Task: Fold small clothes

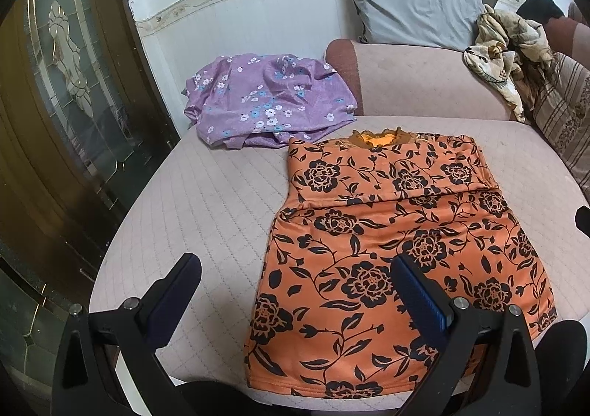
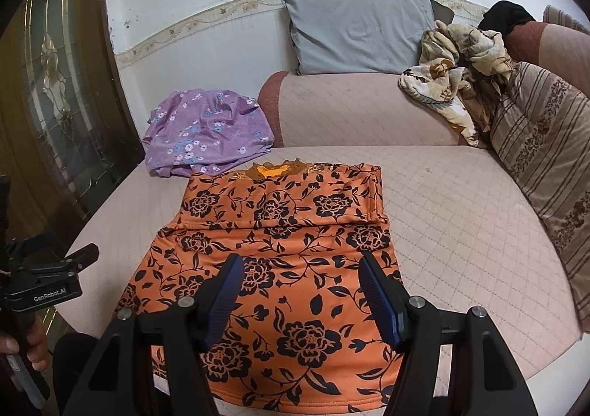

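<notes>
Both my grippers hang with their fingers spread and hold nothing: the left gripper (image 1: 295,290) and the right gripper (image 2: 300,287). Just under them the orange flowered top (image 2: 273,250) lies flat on the sofa seat (image 2: 461,231), sides tucked in. I think the bottom-up fold is left. Farther back, the purple flowered garment (image 1: 265,99) waits, crumpled.

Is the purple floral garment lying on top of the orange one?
No. The purple floral garment lies crumpled behind the orange floral garment, on the pink cushion.
</notes>
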`<action>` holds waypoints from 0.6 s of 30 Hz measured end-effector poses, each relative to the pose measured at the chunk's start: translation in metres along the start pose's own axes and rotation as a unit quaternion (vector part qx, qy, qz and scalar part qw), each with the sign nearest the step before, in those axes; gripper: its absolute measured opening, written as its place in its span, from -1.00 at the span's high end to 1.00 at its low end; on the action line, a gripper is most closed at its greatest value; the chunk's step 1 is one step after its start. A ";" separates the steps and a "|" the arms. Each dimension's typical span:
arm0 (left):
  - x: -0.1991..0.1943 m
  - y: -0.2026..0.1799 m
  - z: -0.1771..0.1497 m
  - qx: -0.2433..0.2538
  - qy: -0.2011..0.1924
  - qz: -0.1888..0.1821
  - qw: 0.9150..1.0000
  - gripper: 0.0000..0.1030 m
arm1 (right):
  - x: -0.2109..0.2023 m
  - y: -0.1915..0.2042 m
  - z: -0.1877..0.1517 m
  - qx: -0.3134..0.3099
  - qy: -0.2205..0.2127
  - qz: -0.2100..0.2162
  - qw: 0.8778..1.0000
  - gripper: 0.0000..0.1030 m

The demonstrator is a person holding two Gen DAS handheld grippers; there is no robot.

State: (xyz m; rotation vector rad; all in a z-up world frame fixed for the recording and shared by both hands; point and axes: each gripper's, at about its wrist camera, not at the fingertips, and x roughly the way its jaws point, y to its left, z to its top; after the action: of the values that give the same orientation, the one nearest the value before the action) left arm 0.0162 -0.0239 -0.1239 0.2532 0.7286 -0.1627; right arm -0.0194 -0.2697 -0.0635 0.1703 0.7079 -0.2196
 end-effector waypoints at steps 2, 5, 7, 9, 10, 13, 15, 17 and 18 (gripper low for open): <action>0.000 -0.002 -0.002 0.003 0.000 -0.002 1.000 -0.98 | -0.001 -0.001 0.000 0.001 0.002 -0.002 1.000 -0.33; 0.006 -0.003 -0.009 0.011 0.009 -0.002 1.000 -0.98 | 0.001 -0.007 -0.002 0.004 0.011 -0.006 1.000 -0.33; 0.013 -0.003 -0.017 0.017 0.023 0.003 1.000 -0.98 | 0.004 -0.014 -0.004 0.013 0.018 -0.009 1.000 -0.33; 0.023 0.000 -0.026 0.016 0.043 0.006 0.999 -0.98 | 0.006 -0.029 -0.008 0.029 0.025 -0.016 0.999 -0.33; 0.027 0.002 -0.030 0.015 0.049 0.007 0.999 -0.98 | 0.007 -0.035 -0.009 0.033 0.027 -0.021 0.999 -0.33; 0.040 0.008 -0.043 0.018 0.066 0.020 0.997 -0.98 | 0.014 -0.063 -0.015 0.056 0.045 -0.043 0.996 -0.32; 0.053 0.013 -0.053 0.022 0.079 0.030 0.996 -0.98 | 0.022 -0.082 -0.020 0.078 0.064 -0.045 0.994 -0.33; 0.069 0.022 -0.063 0.016 0.102 0.037 0.994 -0.98 | 0.034 -0.101 -0.028 0.106 0.093 -0.041 0.989 -0.33; 0.076 0.028 -0.067 0.008 0.112 0.035 0.993 -0.98 | 0.043 -0.112 -0.034 0.123 0.115 -0.038 0.985 -0.33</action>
State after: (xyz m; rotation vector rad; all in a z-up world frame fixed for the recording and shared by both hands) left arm 0.0358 0.0175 -0.2184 0.3157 0.9400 -0.0730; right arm -0.0377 -0.3755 -0.1266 0.4089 0.9182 -0.3644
